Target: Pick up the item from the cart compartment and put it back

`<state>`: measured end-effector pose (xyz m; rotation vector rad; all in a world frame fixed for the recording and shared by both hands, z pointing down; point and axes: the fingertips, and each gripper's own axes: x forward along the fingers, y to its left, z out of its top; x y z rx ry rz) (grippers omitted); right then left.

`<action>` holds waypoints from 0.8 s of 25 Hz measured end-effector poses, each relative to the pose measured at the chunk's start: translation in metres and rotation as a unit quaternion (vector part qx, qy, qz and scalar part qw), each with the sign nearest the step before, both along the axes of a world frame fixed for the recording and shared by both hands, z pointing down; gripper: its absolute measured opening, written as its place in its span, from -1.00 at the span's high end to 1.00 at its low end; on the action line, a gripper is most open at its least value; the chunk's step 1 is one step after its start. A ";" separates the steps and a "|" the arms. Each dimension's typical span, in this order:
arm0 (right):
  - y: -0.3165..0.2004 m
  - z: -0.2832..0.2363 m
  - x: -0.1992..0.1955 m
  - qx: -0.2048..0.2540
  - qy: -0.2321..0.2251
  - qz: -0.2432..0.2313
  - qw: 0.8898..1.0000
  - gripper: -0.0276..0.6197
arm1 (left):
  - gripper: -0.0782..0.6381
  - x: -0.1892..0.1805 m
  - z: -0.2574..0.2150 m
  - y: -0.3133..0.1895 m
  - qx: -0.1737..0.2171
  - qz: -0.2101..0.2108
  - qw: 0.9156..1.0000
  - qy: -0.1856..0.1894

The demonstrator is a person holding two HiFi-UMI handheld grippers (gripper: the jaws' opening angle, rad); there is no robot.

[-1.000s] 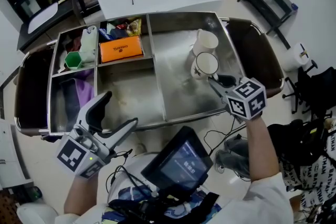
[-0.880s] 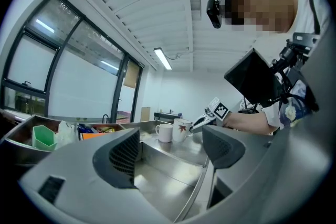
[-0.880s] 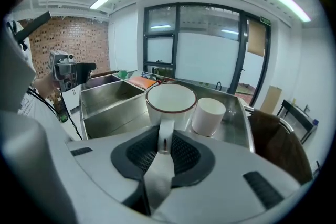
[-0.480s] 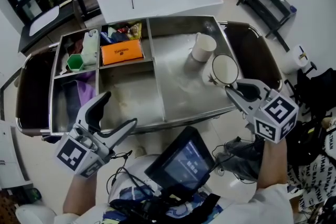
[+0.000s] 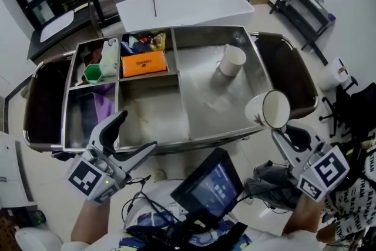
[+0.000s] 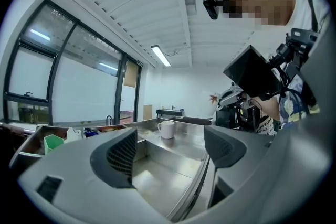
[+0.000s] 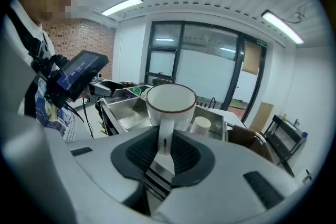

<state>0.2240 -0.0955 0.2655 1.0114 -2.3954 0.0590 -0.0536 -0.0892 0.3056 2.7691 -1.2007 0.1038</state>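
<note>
In the head view, the right gripper was clamped on the handle of a white mug with a dark rim. The mug was in the air, off the cart, just past its front right corner, tipped so its mouth faced the camera. A second white mug stood in the large right compartment. An orange box lay in a rear compartment, with a green cup and a white bottle in the one to its left. The left gripper hung at the cart's front left edge, its jaws spread wide with nothing between them. A dark screen sat on the person's chest.

In the left gripper view, the left gripper had its jaws wide apart and empty. Between them lay the bare steel floor of the cart, with the second mug far off and the green cup at the left.

In the right gripper view, the right gripper had its jaws narrowed tight on the mug's handle, the mug above them. The second mug showed behind it on the cart.
</note>
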 end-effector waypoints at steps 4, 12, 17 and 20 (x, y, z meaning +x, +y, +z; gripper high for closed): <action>0.019 -0.009 0.012 0.010 -0.004 0.023 1.000 0.68 | -0.34 -0.007 0.001 0.002 -0.004 -0.002 1.000 0.000; 0.032 -0.011 0.016 0.011 -0.006 0.030 0.999 0.68 | -0.34 -0.013 0.002 0.001 -0.013 -0.039 0.999 -0.027; 0.032 -0.011 0.017 0.012 -0.005 0.033 0.999 0.68 | -0.34 -0.013 -0.009 0.003 0.001 -0.032 0.999 0.003; 0.031 -0.009 0.017 0.010 -0.009 0.031 0.999 0.68 | -0.37 -0.006 -0.020 0.007 0.019 -0.023 0.999 0.017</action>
